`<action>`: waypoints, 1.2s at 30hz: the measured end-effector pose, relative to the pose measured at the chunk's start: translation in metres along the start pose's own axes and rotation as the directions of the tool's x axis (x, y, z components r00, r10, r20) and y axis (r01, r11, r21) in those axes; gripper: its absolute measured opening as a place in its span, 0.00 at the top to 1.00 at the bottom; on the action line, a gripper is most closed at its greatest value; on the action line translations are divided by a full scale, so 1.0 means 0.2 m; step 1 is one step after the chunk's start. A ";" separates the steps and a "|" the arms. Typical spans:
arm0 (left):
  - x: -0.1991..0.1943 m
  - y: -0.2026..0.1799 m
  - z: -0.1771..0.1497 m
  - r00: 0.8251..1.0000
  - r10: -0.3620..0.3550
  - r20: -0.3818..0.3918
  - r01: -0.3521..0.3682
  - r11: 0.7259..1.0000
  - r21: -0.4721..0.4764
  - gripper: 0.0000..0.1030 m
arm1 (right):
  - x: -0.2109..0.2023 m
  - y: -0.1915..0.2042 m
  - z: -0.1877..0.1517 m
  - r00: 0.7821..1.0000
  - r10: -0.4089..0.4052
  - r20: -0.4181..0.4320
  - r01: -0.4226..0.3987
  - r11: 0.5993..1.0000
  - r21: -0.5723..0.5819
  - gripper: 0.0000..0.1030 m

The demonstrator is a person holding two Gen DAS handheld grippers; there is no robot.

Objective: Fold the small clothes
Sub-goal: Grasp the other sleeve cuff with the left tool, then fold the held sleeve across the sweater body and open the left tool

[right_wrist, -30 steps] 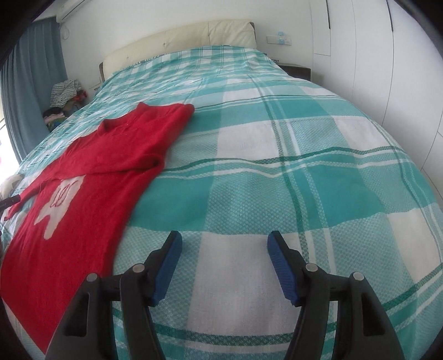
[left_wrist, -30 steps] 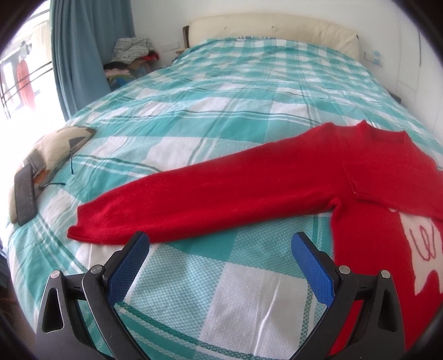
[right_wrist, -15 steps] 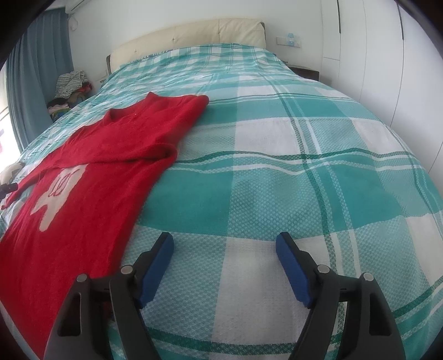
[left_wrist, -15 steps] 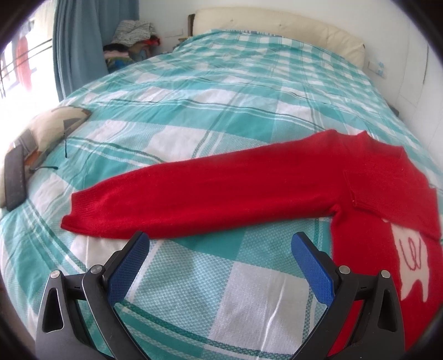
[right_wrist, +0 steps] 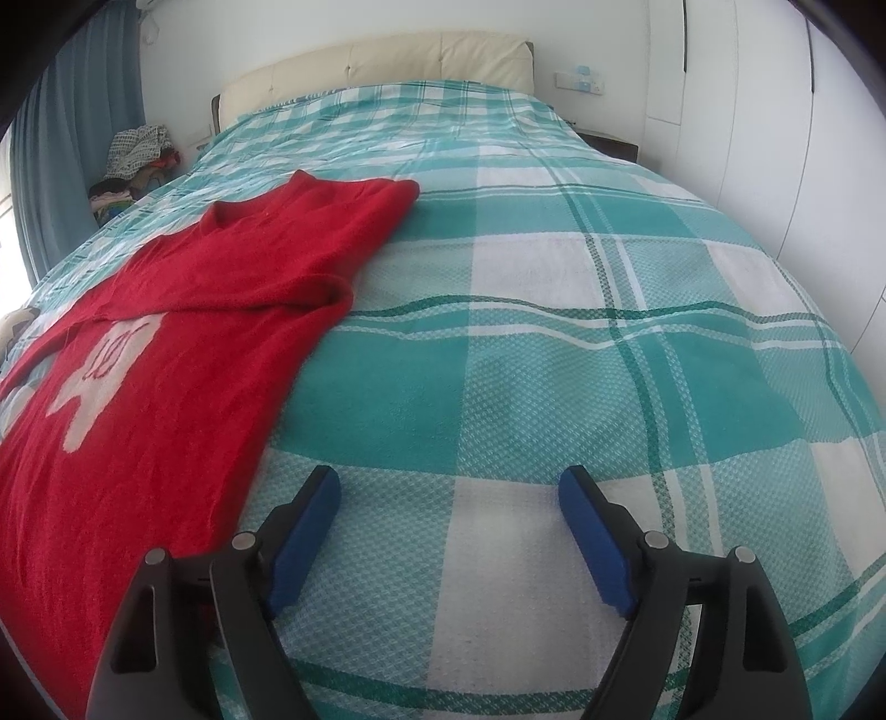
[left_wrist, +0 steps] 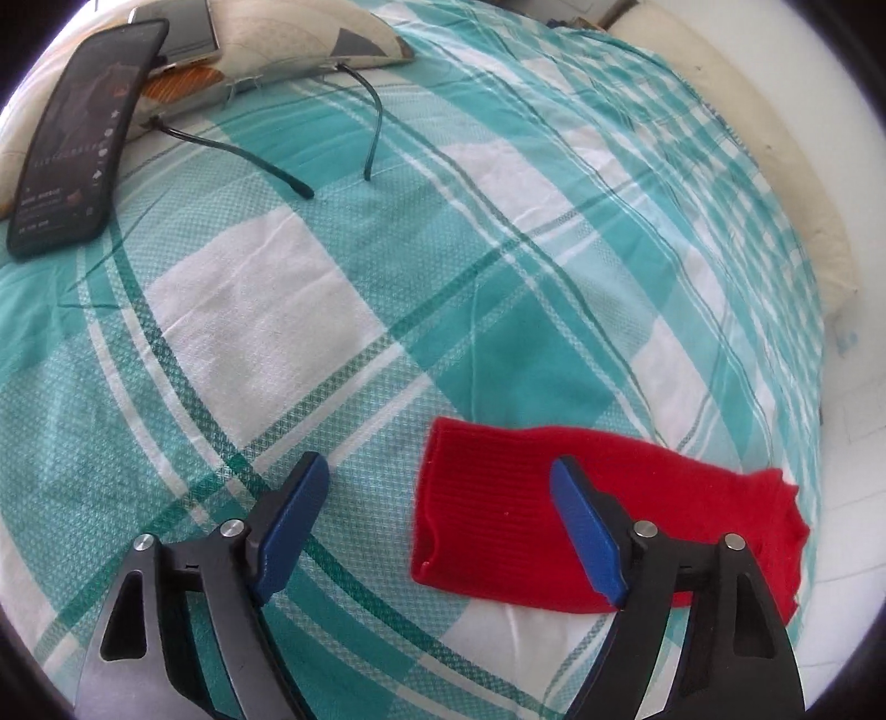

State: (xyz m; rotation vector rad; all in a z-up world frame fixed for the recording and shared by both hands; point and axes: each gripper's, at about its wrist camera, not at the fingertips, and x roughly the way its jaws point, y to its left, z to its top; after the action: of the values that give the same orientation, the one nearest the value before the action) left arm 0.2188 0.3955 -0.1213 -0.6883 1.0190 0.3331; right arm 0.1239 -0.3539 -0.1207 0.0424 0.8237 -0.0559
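A red knit sweater [right_wrist: 183, 354] with a white figure on its chest lies flat on the teal-and-white checked bed [right_wrist: 554, 343], its near sleeve folded across the body. In the left wrist view only its outstretched sleeve [left_wrist: 498, 515] shows, cuff end to the left. My left gripper [left_wrist: 437, 526] is open just above the cuff, with its right finger [left_wrist: 584, 534] over the sleeve and its left finger over bare sheet. My right gripper [right_wrist: 448, 531] is open and empty over the sheet, to the right of the sweater's hem.
A black phone [left_wrist: 77, 138] and a pair of glasses [left_wrist: 310, 138] lie by a small patterned cushion [left_wrist: 310, 33] at the bed's left edge. The cream headboard [right_wrist: 387, 61] is at the far end. A clothes pile [right_wrist: 138, 160] and blue curtain stand at far left.
My left gripper has swung left and dropped close over the sleeve's cuff; the phone and glasses now loom near. My right gripper has barely moved.
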 end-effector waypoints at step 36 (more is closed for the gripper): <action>-0.24 -2.14 -1.10 0.937 -0.283 -0.207 0.346 0.656 0.671 0.18 | 0.01 -0.01 0.00 1.000 0.016 -0.010 -0.016 1.000 0.013 0.18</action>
State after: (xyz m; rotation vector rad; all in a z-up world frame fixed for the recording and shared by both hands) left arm 0.2868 -0.0665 0.0028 -0.1636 0.9847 -0.4003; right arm 0.1254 -0.3569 -0.1220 0.0614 0.8334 -0.0464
